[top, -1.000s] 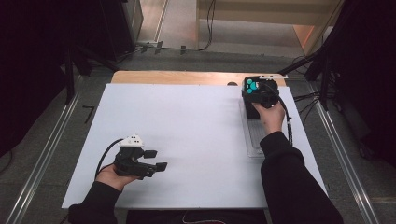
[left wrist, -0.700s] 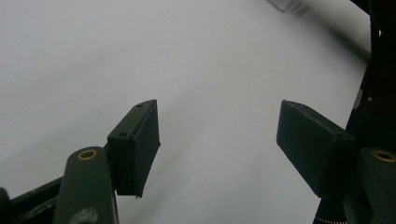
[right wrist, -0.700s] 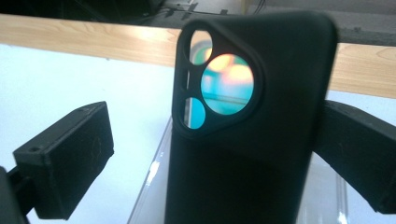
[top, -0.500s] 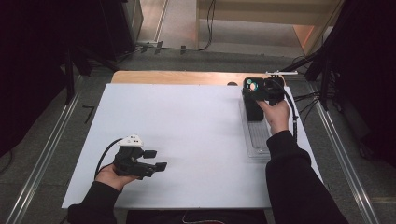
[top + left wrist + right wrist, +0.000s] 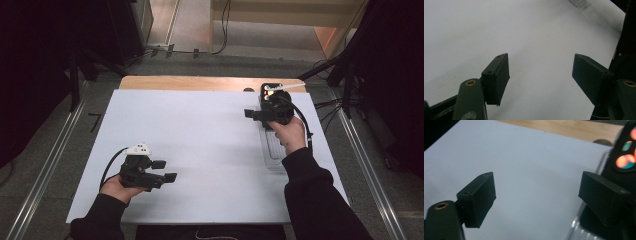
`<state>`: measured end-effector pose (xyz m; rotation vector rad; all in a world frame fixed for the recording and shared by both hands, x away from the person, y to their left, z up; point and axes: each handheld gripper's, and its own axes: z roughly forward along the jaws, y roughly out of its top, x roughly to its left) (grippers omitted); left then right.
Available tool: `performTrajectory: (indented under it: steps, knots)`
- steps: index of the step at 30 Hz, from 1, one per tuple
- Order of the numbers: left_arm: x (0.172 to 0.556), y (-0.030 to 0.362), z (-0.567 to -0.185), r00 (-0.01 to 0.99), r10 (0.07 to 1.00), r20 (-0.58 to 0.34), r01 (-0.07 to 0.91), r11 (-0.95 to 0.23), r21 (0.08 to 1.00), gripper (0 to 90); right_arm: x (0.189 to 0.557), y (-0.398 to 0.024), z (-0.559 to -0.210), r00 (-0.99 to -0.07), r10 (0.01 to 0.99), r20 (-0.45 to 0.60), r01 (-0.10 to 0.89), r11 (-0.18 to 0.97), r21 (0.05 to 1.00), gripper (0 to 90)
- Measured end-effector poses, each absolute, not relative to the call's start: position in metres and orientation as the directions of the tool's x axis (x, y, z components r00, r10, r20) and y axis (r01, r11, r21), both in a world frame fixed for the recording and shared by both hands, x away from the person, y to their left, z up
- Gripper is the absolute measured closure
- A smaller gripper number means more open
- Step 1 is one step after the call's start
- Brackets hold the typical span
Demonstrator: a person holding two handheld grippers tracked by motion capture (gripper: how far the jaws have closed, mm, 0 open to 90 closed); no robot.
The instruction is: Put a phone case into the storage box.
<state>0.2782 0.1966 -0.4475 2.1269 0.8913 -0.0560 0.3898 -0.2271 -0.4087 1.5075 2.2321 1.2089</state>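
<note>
Coloured spots [image 5: 627, 157] on black object [image 5: 621, 173], right gripper view

Dim, dark surroundings — bright white tabletop [image 5: 200, 145], blurry close-ups.

Lab or recording studio setup: white board [image 5: 200, 150] laid on a wooden table [image 5: 200, 82], black curtains [image 5: 35, 75] both sides, metal floor rails [image 5: 47, 155], cables [image 5: 220, 30] across grey floor, dark stand legs [image 5: 345, 70].
</note>
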Motion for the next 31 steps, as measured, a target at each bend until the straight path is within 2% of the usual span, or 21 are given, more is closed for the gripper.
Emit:
performTrajectory:
  steps: [2,10,21,31]
  knots:
    - [0.278,0.197,-0.447,0.747,0.58,-0.324,0.616,-0.422,0.665,29.9,0.381,-0.223,-0.41,-0.496,0.816,0.298,0.691,0.163,0.705,21.4]
    - [0.277,0.2,-0.446,0.743,0.582,-0.33,0.622,-0.419,0.661,29.9,0.344,-0.214,-0.418,-0.594,0.731,0.336,0.695,0.256,0.672,29.9]
    - [0.271,0.199,-0.447,0.739,0.58,-0.343,0.627,-0.409,0.663,29.8,0.289,-0.217,-0.435,-0.69,0.658,0.302,0.642,0.362,0.676,30.4]
    - [0.266,0.2,-0.449,0.739,0.577,-0.348,0.629,-0.407,0.662,29.8,0.261,-0.225,-0.457,-0.746,0.61,0.269,0.6,0.441,0.667,29.1]
